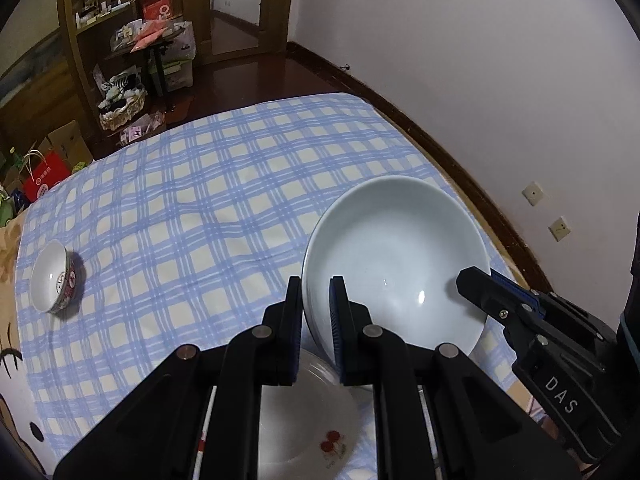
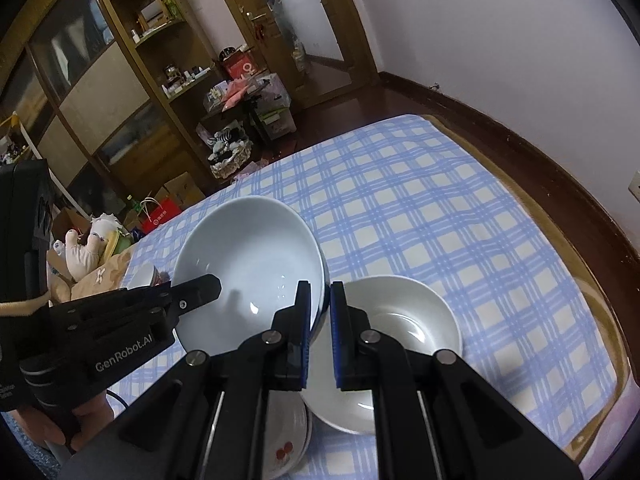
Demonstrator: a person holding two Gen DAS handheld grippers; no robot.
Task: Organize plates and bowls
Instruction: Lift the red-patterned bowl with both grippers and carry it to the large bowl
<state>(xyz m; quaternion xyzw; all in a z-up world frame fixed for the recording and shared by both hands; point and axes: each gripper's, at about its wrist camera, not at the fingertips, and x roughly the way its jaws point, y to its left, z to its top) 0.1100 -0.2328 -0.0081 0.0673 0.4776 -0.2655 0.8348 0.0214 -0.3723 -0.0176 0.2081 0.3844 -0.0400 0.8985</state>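
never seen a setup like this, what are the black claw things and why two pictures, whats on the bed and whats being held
There is no robot here. A person holds one hand-held gripper in each hand, and a fisheye camera on each looks forward along its two fingers, which gives the two pictures.

In the left wrist view, the left hand-held gripper is closed on the rim of a large pale blue bowl. In the right wrist view, the right hand-held gripper pinches the opposite rim, so both hold the same bowl.

The surface is a blue checked cloth. Below the bowl is a plate with a cherry print. A white bowl stands beside it, and a small patterned bowl sits farther off.
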